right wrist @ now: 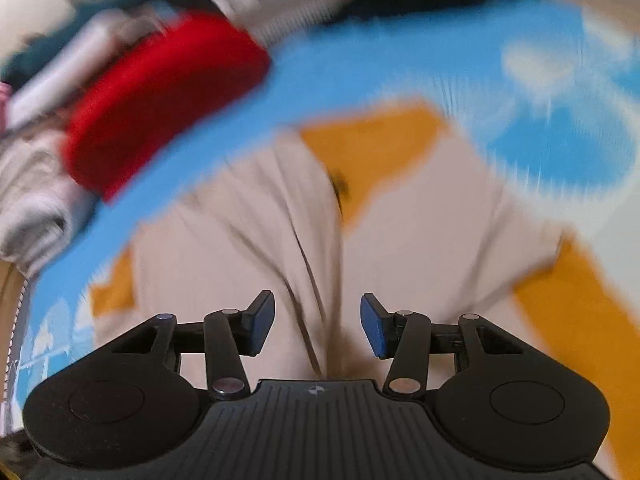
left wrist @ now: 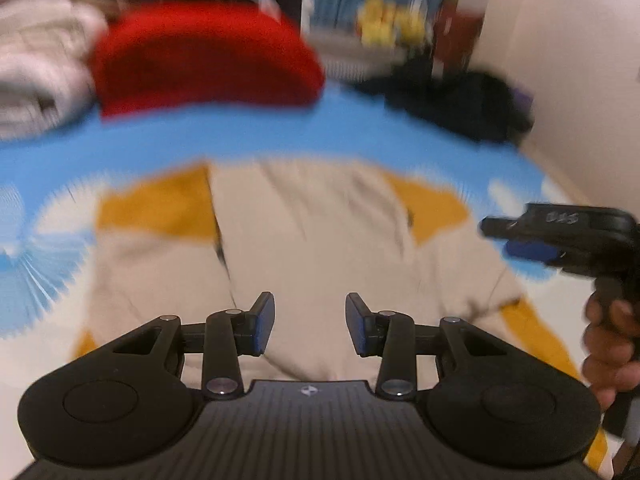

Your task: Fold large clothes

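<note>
A large beige garment (left wrist: 312, 216) with mustard-yellow panels (left wrist: 160, 204) lies spread on a blue sheet with white clouds (left wrist: 240, 136); both views are blurred. My left gripper (left wrist: 310, 316) hovers over its near part, jaws open with nothing between the blue pads. At the right edge of the left wrist view, a hand (left wrist: 608, 344) holds my right gripper (left wrist: 508, 238) above the garment's right side. In the right wrist view, that gripper (right wrist: 318, 316) stands open over a long crease in the beige cloth (right wrist: 260, 240), its pads apart from the fabric.
A folded red cloth (left wrist: 204, 56) lies beyond the garment, and a pale folded pile (left wrist: 36, 72) sits left of it. Dark clothes (left wrist: 468, 100) are heaped at the far right by a cream wall (left wrist: 560, 40). Yellow items (left wrist: 388, 20) stand at the back.
</note>
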The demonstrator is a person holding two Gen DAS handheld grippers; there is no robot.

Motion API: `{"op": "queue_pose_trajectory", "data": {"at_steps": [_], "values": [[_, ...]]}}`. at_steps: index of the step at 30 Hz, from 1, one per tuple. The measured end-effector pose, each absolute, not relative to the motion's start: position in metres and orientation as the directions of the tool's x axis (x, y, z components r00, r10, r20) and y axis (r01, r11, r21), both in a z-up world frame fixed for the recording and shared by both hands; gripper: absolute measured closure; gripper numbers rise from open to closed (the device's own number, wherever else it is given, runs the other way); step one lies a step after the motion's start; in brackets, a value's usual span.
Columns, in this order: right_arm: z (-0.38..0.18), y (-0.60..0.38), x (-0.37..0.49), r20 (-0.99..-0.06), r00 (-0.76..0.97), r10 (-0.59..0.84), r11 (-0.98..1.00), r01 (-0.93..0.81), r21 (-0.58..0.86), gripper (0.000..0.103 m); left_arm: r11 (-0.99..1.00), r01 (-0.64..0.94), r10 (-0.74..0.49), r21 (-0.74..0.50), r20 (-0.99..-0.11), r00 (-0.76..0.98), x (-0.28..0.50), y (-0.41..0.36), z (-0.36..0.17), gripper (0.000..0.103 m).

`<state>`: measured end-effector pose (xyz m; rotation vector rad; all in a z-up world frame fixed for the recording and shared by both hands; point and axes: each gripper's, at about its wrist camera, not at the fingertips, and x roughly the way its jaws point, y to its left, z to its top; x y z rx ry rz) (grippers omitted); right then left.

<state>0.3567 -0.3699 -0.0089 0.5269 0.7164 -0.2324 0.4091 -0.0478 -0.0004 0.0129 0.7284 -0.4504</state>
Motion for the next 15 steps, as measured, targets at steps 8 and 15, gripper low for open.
{"op": "queue_pose_trajectory", "data": {"at_steps": [8, 15], "values": [[0.147, -0.362, 0.207, -0.201, 0.975, -0.095, 0.937, 0.156, 0.312, 0.054, 0.934, 0.334, -0.352, -0.124, -0.466, 0.812, 0.3, 0.015, 0.105, 0.06], [0.221, -0.377, 0.039, -0.033, 0.987, -0.158, 0.949, 0.161, 0.272, 0.054, 0.94, 0.299, -0.339, -0.162, -0.381, 0.86, 0.163, 0.058, 0.168, 0.06]]}}
